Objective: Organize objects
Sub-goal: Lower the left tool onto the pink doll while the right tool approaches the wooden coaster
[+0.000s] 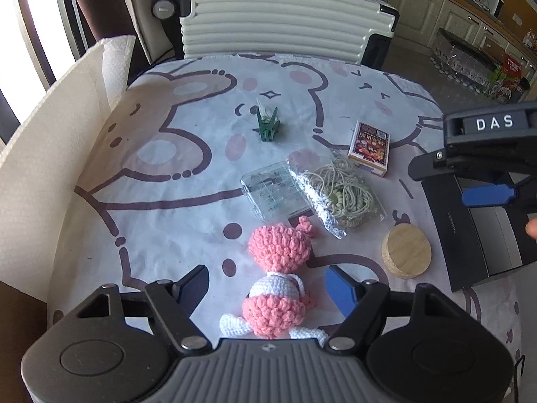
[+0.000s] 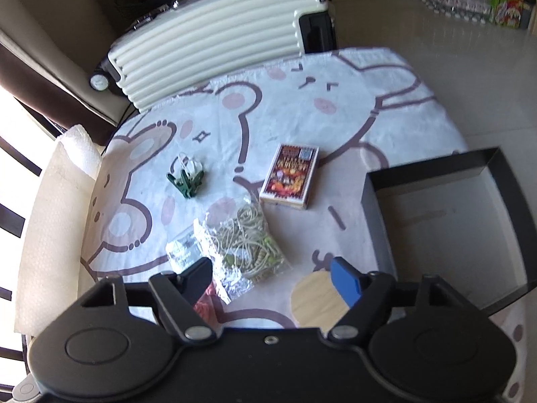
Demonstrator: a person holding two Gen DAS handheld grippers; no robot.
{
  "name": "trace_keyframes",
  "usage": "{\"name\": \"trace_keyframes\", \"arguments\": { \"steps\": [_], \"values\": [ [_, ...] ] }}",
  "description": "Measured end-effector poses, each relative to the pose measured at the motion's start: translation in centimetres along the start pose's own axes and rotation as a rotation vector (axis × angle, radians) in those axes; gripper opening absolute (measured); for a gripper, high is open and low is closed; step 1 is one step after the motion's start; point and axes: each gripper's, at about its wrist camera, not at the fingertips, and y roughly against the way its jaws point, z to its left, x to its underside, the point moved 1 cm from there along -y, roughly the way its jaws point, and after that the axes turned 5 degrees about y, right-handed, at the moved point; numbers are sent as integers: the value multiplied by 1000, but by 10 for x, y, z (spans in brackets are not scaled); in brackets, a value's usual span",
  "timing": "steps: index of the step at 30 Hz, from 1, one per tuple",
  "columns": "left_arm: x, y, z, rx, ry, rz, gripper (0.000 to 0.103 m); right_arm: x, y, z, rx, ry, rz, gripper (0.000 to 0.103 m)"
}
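A pink and white crochet doll [image 1: 278,248] lies on the cartoon-bear tablecloth [image 1: 161,174]. My left gripper [image 1: 268,288] is open and straddles the doll's body, with its pads clear of it. Beyond the doll lie a clear plastic case [image 1: 272,194], a bag of cream cord [image 1: 339,194], a card box [image 1: 369,147] and green clips [image 1: 268,124]. A round wooden lid [image 1: 406,252] sits beside a black box [image 1: 476,235]. My right gripper [image 2: 272,280] is open above the bag of cord [image 2: 245,238] and the wooden lid [image 2: 315,302]. It also shows at the right edge of the left wrist view [image 1: 443,183].
The open black box [image 2: 433,168] stands at the table's right side. A cream ribbed suitcase [image 1: 278,20] stands behind the table. A paper towel roll [image 2: 63,188] lies along the left edge. Bottles and cartons [image 1: 470,63] stand on the floor at the far right.
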Motion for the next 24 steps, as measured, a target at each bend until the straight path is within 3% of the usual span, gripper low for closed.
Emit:
{"name": "trace_keyframes", "arguments": {
  "steps": [4,8,21,24],
  "values": [
    [1,-19,6,36,37,58,70,14,-27,-3,-8,-25,77,74],
    [2,-36,4,48,30,94,69,24,-44,-6,41,-20,119,74],
    [6,-75,-4,8,-37,182,61,37,-80,-19,118,-126,186,70],
    [6,-78,-3,19,-27,187,58,38,-83,-19,167,-141,161,73]
  ]
}}
